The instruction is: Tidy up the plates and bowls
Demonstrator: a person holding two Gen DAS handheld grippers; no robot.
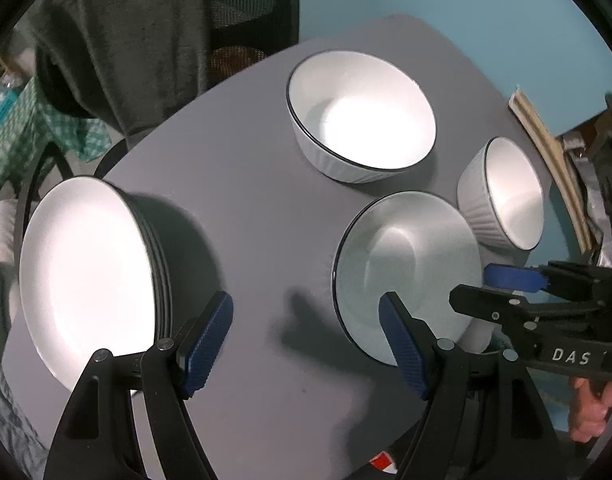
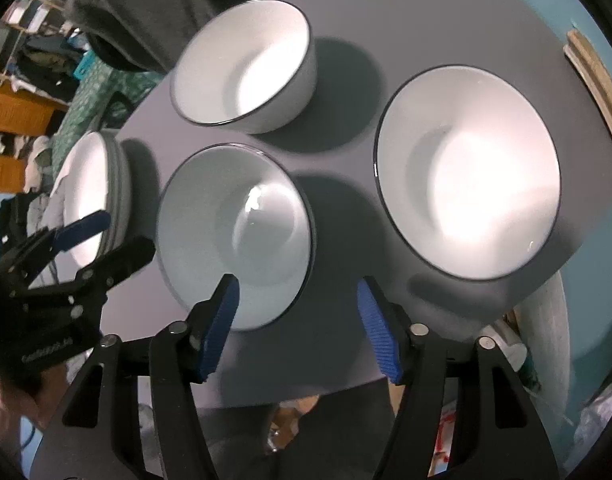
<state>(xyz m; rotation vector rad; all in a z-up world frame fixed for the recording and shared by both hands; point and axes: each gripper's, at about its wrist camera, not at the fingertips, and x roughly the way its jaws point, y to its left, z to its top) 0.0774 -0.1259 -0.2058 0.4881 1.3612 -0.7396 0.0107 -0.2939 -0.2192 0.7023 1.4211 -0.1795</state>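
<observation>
Three white bowls with dark rims and a stack of white plates sit on a grey table (image 1: 246,208). The plate stack (image 1: 90,272) is at the left and also shows in the right wrist view (image 2: 92,196). The far bowl (image 1: 360,114) (image 2: 244,66), the near bowl (image 1: 406,276) (image 2: 236,232) and the right bowl (image 1: 506,192) (image 2: 466,172) stand apart. My left gripper (image 1: 306,344) is open and empty between the plate stack and the near bowl. My right gripper (image 2: 298,320) is open and empty above the near bowl's right edge; it shows in the left wrist view (image 1: 486,284).
A chair with a dark garment (image 1: 126,40) stands behind the table. A green checked cloth (image 1: 22,132) lies at the left. Wooden strips (image 1: 546,152) lean against the blue wall at the right. The table's near edge (image 2: 306,396) is close below my right gripper.
</observation>
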